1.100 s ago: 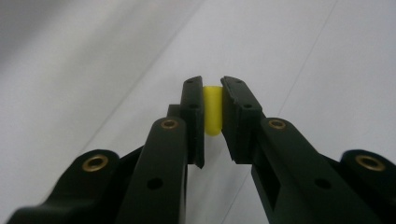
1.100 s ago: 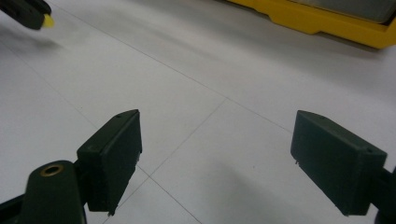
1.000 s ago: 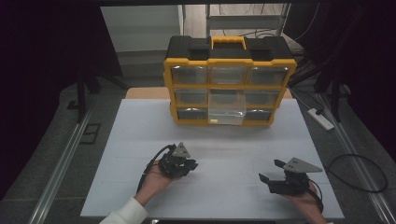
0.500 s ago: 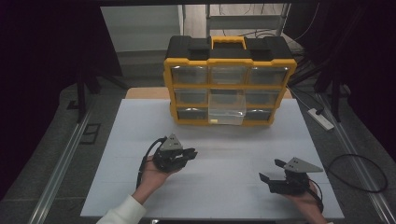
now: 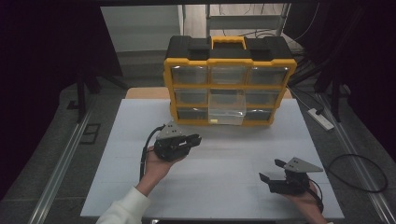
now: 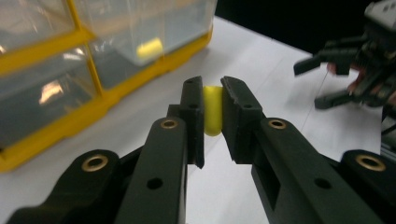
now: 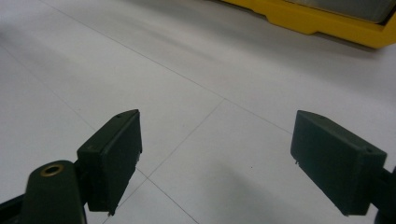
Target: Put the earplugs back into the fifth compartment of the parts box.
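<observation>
Grippers in both hands sit over the white table point(image 5: 233, 163), and we see them well apart from each other. On the left, our left gripper point(image 5: 195, 139) is raised off the table surface with its jaws drawn narrow and pointing to the right, toward the yellow organiser case point(image 5: 229, 80) at the far middle of the table. In the left gripper view the left gripper point(image 6: 212, 100) is clamped on a small yellow piece point(image 6: 213, 111), which stands upright between the two black pads, its lower end poking out below them. We cannot tell from the pictures exactly what the piece is, only that it is rounded and yellow. Beyond it in that view stands the case, and a clear drawer point(image 6: 154, 28) pulled out from it holds a second yellow piece point(image 6: 149, 48) of the same colour. From the high view this drawer point(image 5: 227, 109) juts out of the middle of the lower row, nearer to us than the other drawers. On the right and near, our right gripper point(image 5: 272, 171) rests low at the table with its jaws spread wide and nothing between them; the right gripper view confirms the right gripper point(image 7: 217, 161) open over bare white tabletop.
</observation>
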